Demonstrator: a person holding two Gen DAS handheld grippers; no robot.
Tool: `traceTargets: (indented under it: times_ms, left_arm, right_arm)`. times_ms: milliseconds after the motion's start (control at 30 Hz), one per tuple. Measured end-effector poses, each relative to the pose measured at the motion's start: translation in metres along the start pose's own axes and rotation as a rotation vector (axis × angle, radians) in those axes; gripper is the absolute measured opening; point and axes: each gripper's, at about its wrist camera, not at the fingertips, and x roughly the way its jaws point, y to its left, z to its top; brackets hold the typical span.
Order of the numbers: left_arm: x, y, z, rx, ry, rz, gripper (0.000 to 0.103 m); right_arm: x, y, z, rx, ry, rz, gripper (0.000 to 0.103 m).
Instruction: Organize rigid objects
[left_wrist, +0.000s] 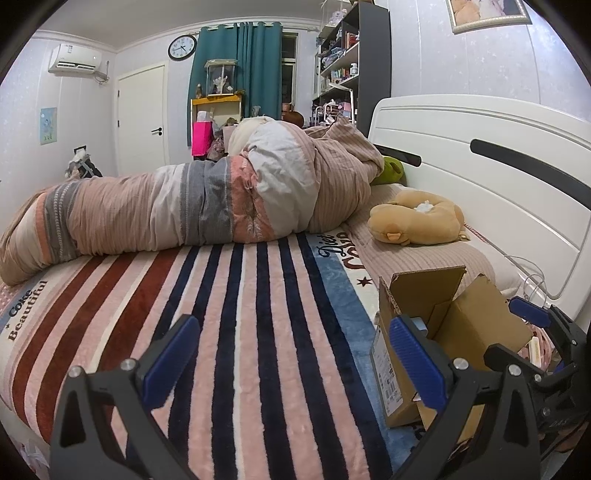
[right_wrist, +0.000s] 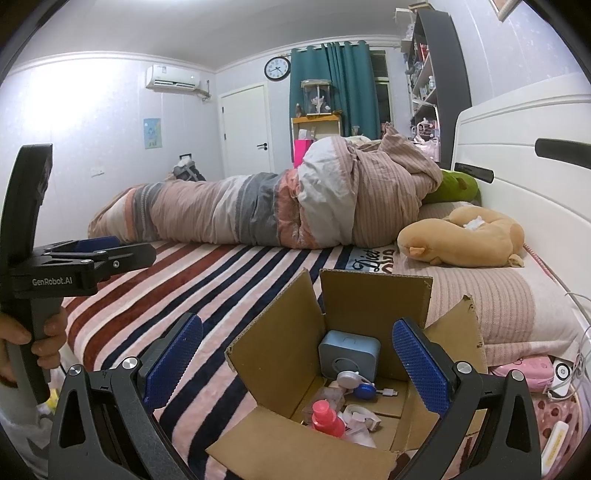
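An open cardboard box (right_wrist: 280, 354) stands on the striped bed. Inside lie a grey-blue square device (right_wrist: 349, 352), a pink bottle (right_wrist: 325, 415), a small blue round item (right_wrist: 366, 391) and white bits. My right gripper (right_wrist: 295, 365) is open and empty, its blue pads straddling the box opening from above. My left gripper (left_wrist: 291, 362) is open and empty over the striped blanket, left of the box (left_wrist: 443, 332). The left gripper also shows at the left of the right wrist view (right_wrist: 99, 251); the right gripper shows at the right edge of the left wrist view (left_wrist: 535, 314).
A rolled duvet (left_wrist: 184, 210) lies across the bed behind. A tan plush toy (left_wrist: 417, 221) and a green plush (right_wrist: 454, 188) rest by the white headboard (left_wrist: 498, 177). Pink items and a white cable (right_wrist: 535, 373) lie right of the box.
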Motion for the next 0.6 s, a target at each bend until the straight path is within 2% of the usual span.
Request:
traceTargets:
  times_ms: [600]
  left_arm:
    - [-0.0004, -0.0014, -0.0009, 0.001, 0.001, 0.0, 0.102]
  right_arm:
    - [-0.0004, -0.0031, -0.0002, 0.002, 0.001, 0.002, 0.103]
